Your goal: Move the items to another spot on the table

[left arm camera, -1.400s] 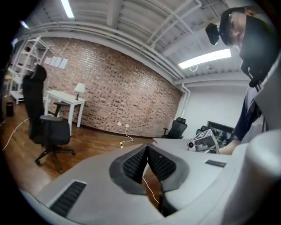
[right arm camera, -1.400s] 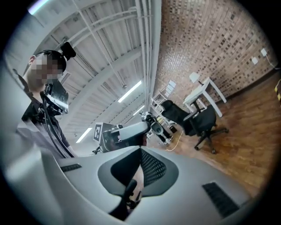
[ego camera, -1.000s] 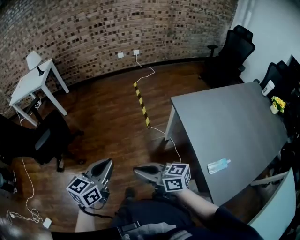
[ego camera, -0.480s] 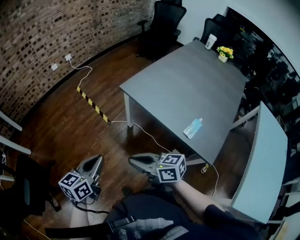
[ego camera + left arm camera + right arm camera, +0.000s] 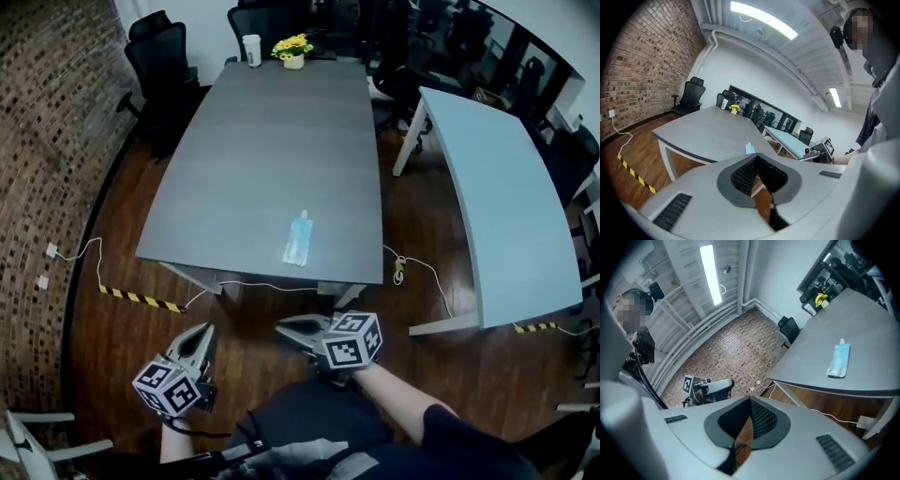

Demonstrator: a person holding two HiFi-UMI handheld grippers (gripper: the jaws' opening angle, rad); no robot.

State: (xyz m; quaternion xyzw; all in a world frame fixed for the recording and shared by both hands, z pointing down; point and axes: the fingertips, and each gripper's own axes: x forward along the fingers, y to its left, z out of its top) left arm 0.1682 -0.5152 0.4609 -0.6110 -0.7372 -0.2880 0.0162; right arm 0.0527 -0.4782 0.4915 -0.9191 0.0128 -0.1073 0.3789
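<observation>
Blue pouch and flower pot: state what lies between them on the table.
Nothing: the head view shows bare tabletop between blue pouch and flower pot.

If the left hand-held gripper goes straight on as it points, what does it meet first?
Likely the table, at its near edge by the pouch; depth is unclear, so it may slip underneath.

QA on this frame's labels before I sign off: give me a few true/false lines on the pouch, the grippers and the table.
1. The blue pouch lies on the grey table, close to its near edge. True.
2. One gripper holds the pouch. False: the left gripper and the right gripper are both shut on nothing, short of the table.
3. A cup and a flower pot stand at the table's far end. True.
4. The pouch stands upright. False: it lies flat.
</observation>
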